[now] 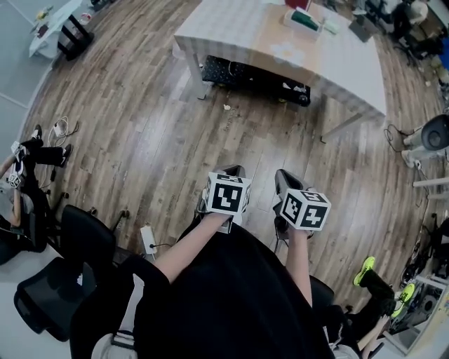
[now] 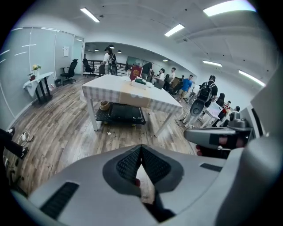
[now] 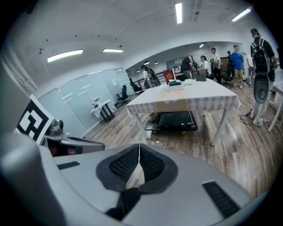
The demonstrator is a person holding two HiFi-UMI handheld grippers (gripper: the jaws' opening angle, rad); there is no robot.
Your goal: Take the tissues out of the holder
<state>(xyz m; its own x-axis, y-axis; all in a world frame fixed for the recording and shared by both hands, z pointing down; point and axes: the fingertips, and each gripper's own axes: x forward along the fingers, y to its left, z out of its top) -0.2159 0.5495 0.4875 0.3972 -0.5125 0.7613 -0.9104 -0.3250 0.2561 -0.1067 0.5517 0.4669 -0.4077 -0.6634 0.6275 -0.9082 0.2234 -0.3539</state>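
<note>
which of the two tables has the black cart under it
The large cloth-covered table in the middle of the room: the black cart sits beneath it. The small white side table by the glass wall has flowers on top and no cart.

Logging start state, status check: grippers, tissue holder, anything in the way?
Left gripper shut, empty. Right gripper shut, empty. Tissue holder on far table, untouched. Open wood floor between.

The holder [image 1: 304,19], a pale box with a dark green top, lies flat on the worktop [image 1: 351,66], at its far side.
</note>
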